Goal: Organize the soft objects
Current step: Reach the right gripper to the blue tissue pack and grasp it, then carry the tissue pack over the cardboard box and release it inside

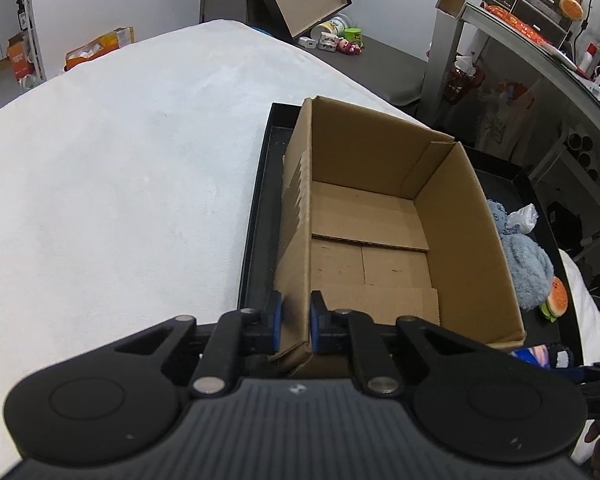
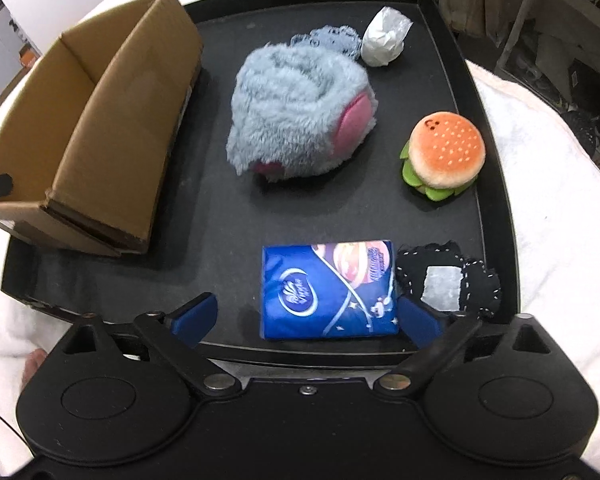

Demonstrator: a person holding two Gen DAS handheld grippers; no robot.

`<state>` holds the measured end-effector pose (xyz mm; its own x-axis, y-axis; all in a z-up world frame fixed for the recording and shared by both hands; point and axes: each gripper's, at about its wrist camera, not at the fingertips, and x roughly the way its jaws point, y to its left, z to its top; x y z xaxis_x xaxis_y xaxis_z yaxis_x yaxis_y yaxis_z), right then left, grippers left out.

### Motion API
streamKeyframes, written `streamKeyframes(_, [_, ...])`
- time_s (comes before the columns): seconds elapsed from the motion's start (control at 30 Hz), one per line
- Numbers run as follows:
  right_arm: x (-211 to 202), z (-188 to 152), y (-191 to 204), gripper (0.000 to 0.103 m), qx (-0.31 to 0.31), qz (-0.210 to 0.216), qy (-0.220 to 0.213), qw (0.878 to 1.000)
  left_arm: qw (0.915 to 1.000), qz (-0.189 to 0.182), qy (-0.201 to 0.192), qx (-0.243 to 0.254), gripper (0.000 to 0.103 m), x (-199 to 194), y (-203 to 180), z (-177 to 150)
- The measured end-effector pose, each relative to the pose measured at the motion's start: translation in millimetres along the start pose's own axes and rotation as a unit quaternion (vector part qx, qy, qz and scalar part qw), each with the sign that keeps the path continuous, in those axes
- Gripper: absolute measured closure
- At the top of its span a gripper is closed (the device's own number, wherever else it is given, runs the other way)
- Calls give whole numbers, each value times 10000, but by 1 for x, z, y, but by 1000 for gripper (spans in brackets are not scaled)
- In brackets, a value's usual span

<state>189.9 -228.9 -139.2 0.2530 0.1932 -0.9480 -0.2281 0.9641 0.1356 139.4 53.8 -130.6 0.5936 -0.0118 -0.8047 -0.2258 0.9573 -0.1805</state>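
An empty open cardboard box (image 1: 380, 220) stands at the left of a black tray (image 2: 220, 216). My left gripper (image 1: 296, 312) is shut on the box's near left wall, one blue pad on each side of it. On the tray beside the box (image 2: 112, 120) lie a fluffy blue plush (image 2: 300, 116), a burger plush (image 2: 444, 152), a crumpled white bag (image 2: 384, 38), a blue tissue pack (image 2: 328, 288) and a black stitched fabric piece (image 2: 448, 280). My right gripper (image 2: 306, 318) is open and low over the tray's near edge. The tissue pack lies between its fingers, nearer the right one.
The tray rests on a white padded surface (image 1: 120, 180) that spreads wide to the left. A cluttered desk (image 1: 540, 40) and shelves stand at the far right. Boxes and small items lie on the floor beyond.
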Motion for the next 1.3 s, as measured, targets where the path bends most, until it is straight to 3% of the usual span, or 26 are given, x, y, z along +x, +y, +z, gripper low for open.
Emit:
streamKeyframes(0.07, [2,-1,2,32,-28,-101,34,9999,10000,-21,-50,37,91,-4,-1,-1])
streamKeyframes(0.73, [-58,3,19,32,70,217,-782,9967,9998,-146,-67,-78,91,-27,8,-21])
streamKeyframes(1.3, [-91,23,60,32,-377,378,-1149,9919,9995,-208,18,-258,91,-23,16,-16])
